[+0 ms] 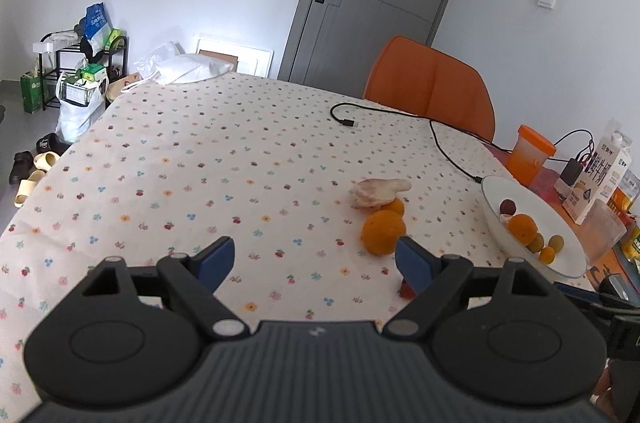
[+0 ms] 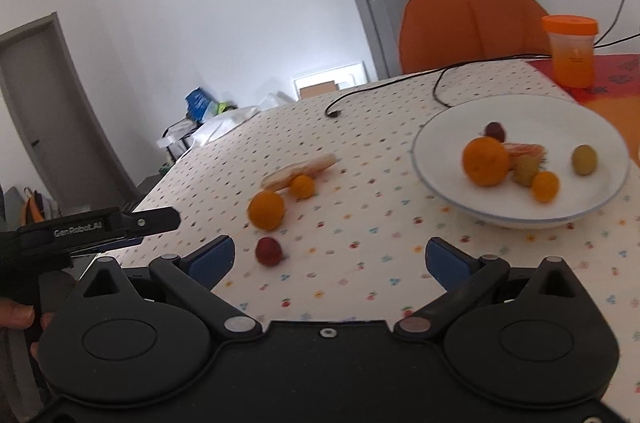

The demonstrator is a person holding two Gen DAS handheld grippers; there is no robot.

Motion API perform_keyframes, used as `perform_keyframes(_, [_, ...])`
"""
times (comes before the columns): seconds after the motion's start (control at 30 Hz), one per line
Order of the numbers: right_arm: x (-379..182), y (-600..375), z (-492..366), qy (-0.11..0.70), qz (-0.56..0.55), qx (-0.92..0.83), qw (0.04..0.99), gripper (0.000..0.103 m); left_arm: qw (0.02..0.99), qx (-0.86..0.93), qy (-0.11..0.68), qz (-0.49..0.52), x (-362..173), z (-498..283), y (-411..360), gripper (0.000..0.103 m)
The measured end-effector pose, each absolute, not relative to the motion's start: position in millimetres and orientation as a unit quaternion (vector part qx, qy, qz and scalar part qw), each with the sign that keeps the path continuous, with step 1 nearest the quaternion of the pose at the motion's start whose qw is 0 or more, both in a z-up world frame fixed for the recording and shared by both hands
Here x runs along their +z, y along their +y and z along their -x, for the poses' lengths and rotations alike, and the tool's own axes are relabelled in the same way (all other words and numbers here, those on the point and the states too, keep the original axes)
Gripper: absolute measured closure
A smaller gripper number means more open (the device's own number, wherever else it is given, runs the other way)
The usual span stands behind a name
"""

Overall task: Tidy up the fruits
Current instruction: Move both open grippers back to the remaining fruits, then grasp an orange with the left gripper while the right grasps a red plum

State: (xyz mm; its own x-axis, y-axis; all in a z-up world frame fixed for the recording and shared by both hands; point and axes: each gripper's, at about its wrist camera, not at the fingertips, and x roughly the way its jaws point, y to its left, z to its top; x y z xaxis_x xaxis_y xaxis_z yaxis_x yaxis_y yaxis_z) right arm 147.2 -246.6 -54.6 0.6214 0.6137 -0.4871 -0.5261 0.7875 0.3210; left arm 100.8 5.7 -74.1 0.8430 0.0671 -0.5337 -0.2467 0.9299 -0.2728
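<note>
Fruit remains loose on the table (image 2: 360,263): a big orange (image 2: 266,210), a small orange (image 2: 302,186) beside a pale peel-like scrap (image 2: 298,169), and a red fruit (image 2: 268,251) nearest you. Your right gripper (image 2: 330,259) is spread wide and empty; so is your left gripper (image 1: 316,257), with the big orange (image 1: 383,233) just ahead of its right finger. Centre the red fruit between the right pads before you pinch gently; it looks small, round and likely to roll. The bowl (image 2: 592,127) already holds several pieces, so lower it into a bare patch.
</note>
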Motion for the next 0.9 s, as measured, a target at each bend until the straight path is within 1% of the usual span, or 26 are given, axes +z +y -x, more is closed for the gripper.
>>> perform_keyframes(0.13, [-57.0, -235.1, -147.0, 0.299, -0.064, 0.329, 0.893, 0.000, 0.941, 0.084, 0.279, 0.171, -79.0, -102.8, 10.2, 0.017])
perform_keyframes(0.3, [-61.4, -224.0, -152.5, 0.309, -0.060, 0.337, 0.887, 0.003, 0.939, 0.077, 0.286, 0.177, -84.8, -105.4, 15.0, 0.017])
perform_keyframes(0.7, [-72.3, -196.2, -168.3, 0.335, -0.058, 0.360, 0.869, 0.033, 0.936, 0.065, 0.291, 0.184, -90.4, -114.6, 24.9, 0.017])
perform_keyframes(0.83, [-77.4, -186.5, -175.8, 0.347, -0.059, 0.367, 0.861, 0.050, 0.936, 0.066, 0.293, 0.185, -91.1, -117.8, 29.2, 0.018])
perform_keyframes(0.87, [-78.6, -184.7, -177.7, 0.349, -0.059, 0.367, 0.860, 0.053, 0.936, 0.066, 0.293, 0.185, -91.4, -118.5, 30.2, 0.018])
perform_keyframes(0.9, [-79.8, -182.9, -179.5, 0.351, -0.061, 0.368, 0.859, 0.053, 0.936, 0.067, 0.293, 0.185, -91.3, -118.6, 30.2, 0.018])
